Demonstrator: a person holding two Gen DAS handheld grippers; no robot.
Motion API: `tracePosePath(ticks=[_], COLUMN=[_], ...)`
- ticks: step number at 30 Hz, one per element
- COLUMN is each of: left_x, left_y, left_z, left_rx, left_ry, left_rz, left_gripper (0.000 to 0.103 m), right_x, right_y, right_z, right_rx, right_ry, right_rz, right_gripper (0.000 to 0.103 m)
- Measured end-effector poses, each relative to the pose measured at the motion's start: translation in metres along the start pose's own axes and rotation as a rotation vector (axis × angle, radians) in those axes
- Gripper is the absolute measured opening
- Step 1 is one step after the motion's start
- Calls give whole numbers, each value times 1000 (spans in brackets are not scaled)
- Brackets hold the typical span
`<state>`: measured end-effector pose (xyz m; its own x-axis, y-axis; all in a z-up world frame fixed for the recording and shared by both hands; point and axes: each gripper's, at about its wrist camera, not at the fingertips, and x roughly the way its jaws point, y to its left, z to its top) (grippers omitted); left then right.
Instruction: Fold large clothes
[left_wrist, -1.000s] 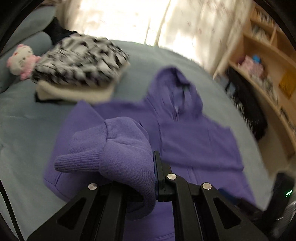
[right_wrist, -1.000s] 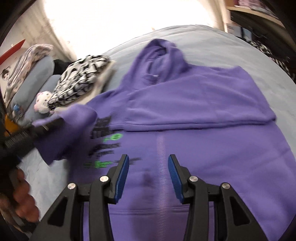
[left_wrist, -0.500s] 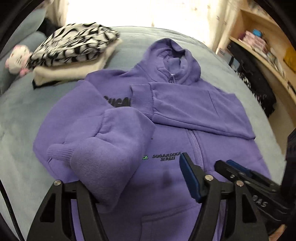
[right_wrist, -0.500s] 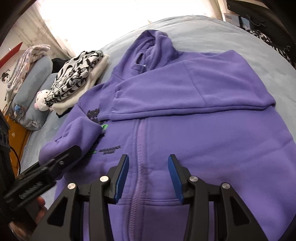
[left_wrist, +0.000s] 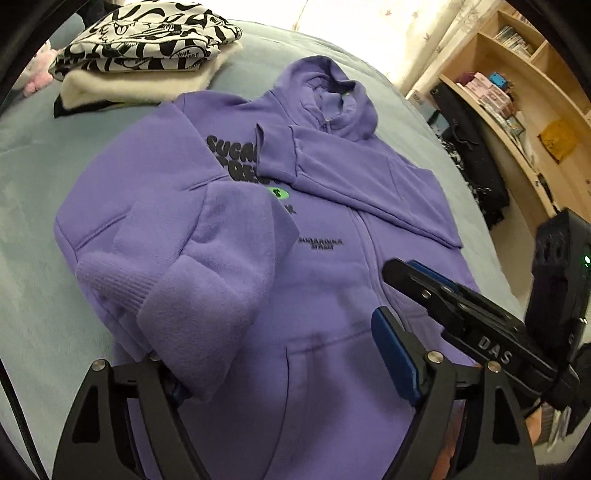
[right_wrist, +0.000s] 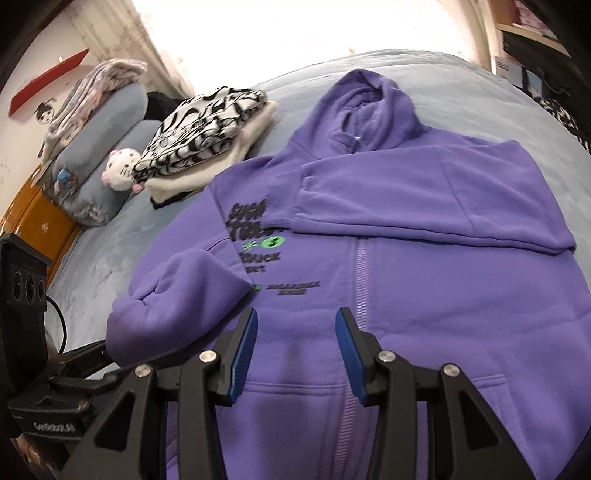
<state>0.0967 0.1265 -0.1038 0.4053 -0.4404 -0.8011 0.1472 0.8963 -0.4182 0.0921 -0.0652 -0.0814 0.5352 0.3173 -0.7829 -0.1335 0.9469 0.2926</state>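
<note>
- The purple fleece zip hoodie (left_wrist: 332, 266) lies front-up on the grey-blue bed (left_wrist: 33, 177), one sleeve (right_wrist: 424, 199) folded across its chest.
- My left tool (left_wrist: 284, 354) is opening; the hoodie's other sleeve (left_wrist: 207, 280) sags between its jaws, unpinched.
- My right tool (right_wrist: 295, 354) hangs half-spread over the hoodie's zip, gripping nothing.
- Folded black-and-white clothes (right_wrist: 207, 122) sit beyond the hoodie's shoulder.

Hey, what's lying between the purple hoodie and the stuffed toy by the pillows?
In the right wrist view, a folded pile: the black-and-white patterned garment on a cream fleece. It sits on the bed between the purple hoodie and the stuffed toy.
</note>
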Motion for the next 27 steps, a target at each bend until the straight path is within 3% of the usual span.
tracePosePath(ticks=[3, 6, 9, 14, 17, 23, 27], left_x=[-6, -10, -16, -39, -56, -90, -98], left_y=[3, 3, 8, 37, 56, 91, 107], left_z=[-7, -16, -22, -37, -45, -54, -57], left_rx=[27, 71, 55, -28, -81, -165, -203], left_ry=[-4, -5, -21, -68, -107, -184, -200], left_rz=[-38, -29, -24, 65, 120, 296, 325], left_gripper=[97, 97, 97, 97, 97, 97, 97], right_x=[0, 0, 1, 4, 7, 14, 24], right_y=[6, 8, 12, 31, 53, 117, 154], right_z=[-1, -1, 0, -2, -5, -15, -23], right_rx=[-11, -5, -5, -43, -93, -263, -384], right_ry=[12, 15, 24, 47, 65, 81, 95], right_rz=[26, 38, 54, 91, 128, 157, 123], right_gripper=[44, 44, 44, 45, 60, 61, 64])
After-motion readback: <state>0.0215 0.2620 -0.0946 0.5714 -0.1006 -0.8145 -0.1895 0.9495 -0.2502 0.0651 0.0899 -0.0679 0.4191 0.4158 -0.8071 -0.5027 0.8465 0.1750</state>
